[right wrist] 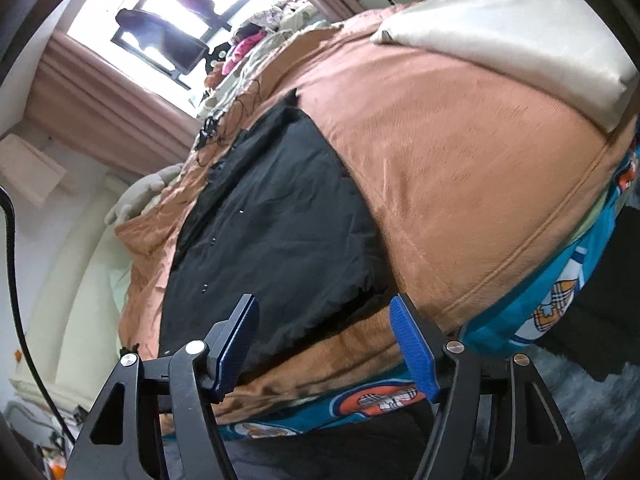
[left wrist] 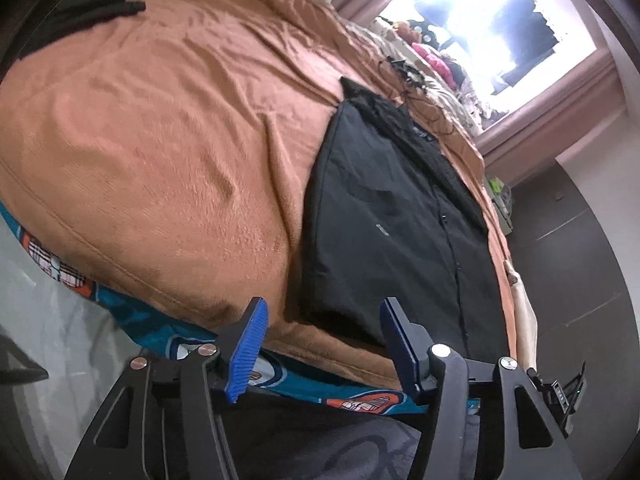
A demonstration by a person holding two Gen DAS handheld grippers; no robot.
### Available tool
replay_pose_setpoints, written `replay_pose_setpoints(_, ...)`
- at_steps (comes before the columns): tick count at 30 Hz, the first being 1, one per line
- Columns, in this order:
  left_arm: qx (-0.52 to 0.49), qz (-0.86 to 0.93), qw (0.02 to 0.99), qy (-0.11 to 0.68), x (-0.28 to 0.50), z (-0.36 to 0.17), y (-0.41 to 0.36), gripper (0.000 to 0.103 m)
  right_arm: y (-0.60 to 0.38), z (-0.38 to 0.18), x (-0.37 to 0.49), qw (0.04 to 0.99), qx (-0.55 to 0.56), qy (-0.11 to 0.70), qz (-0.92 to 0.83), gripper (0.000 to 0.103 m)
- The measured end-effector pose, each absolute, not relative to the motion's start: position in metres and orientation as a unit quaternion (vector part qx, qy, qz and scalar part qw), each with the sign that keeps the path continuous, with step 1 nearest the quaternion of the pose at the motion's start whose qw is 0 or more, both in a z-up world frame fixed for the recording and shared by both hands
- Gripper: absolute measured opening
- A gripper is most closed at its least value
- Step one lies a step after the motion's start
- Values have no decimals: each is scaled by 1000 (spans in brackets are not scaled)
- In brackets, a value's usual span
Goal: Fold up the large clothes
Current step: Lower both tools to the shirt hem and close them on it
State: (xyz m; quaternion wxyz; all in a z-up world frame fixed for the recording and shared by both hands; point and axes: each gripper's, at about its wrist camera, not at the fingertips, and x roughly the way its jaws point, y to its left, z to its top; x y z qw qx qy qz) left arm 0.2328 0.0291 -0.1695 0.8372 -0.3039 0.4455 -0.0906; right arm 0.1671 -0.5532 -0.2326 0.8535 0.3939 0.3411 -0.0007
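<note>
Both grippers hung with their jaws spread wide and nothing between the blue pads. The left gripper (left wrist: 322,344) hovered over the near edge of the bed, its pads apart above the hem of the black jacket (left wrist: 400,216). The right gripper (right wrist: 326,342) sat likewise at the near edge, just short of the same jacket (right wrist: 272,232), not touching it.

That garment lay flat on the orange blanket (left wrist: 160,140), folded into a long dark slab running from near to far. Its far end narrowed to a dark point whose shape could not be made out, and small snaps showed along one seam.

Below the blanket's near border a teal patterned sheet (right wrist: 552,312) peeked out, largely covered. A second dark garment (left wrist: 80,16) lay at the far left of the left wrist view, cut off by the lens rim. A cream pillow (right wrist: 500,32) was cropped at the right wrist view's edge. Beyond, the bright window (left wrist: 480,20) washed out, and the clutter beneath it blurred together.
</note>
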Motion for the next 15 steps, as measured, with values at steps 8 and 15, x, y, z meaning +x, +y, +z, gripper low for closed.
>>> replay_pose_setpoints(8,-337,-99,809,472,260,-197,25,49,-562,-254,195,837,416,356,-2,54)
replay_pose_setpoints(15,-353,-142,811,445,267,-177,16,38,-567,-260,205,820,463,335,31,50)
